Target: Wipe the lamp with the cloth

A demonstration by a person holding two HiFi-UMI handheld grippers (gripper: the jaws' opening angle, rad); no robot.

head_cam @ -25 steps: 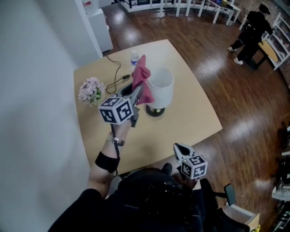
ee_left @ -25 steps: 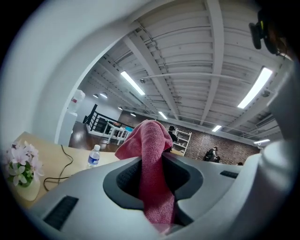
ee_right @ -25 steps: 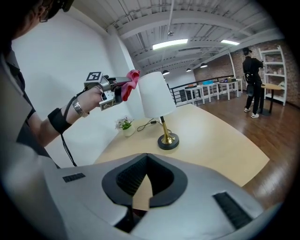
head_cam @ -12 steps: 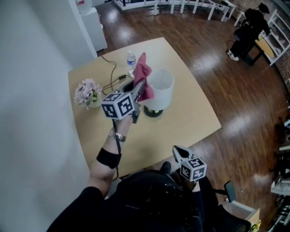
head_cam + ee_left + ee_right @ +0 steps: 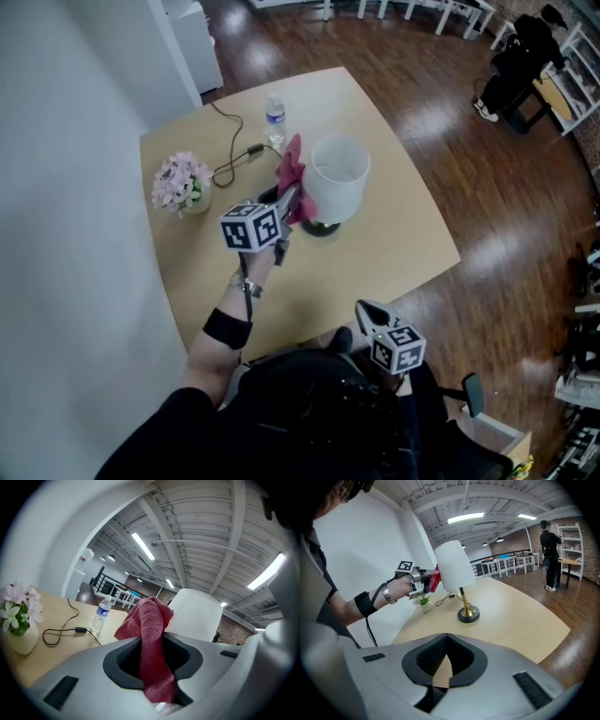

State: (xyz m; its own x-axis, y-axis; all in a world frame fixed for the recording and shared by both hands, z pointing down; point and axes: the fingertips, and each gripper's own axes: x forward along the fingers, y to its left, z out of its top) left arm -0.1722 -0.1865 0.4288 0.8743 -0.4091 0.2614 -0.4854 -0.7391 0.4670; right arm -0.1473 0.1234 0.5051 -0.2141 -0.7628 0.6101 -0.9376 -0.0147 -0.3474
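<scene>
Overhead view of a person seated at a pale wooden surface (image 5: 403,239), holding a claw in each hand. The left claw (image 5: 289,197) is clamped on a bunched red cloth (image 5: 292,169). The pinch sits low on the fabric, and the loose upper part stands up and flops over the tips. The cloth is right beside the white shade (image 5: 339,173) of a small lamp, apparently touching its near side. The lamp stands upright near the middle of the surface on a thin brass stem (image 5: 463,601) and a round dark base (image 5: 468,615).

The right claw (image 5: 368,309) is low, near the person's lap at the surface's edge and well apart from the lamp. Its jaws are together with nothing between them.

The cloth looks soft, light and limp, so it should mould to the shade but may fold or slip if gripped by too little fabric. The present bunched hold looks secure. The shade seems thin and light and could probably dent or tilt under firm pressure. The narrow stem means a sideways push could tip or slide the lamp. Steadying it at the stem or base, not the shade, seems the safest hold.

Behind the lamp are a small pot of pink flowers (image 5: 180,180), a black cable (image 5: 230,159) and a water bottle (image 5: 275,117).
</scene>
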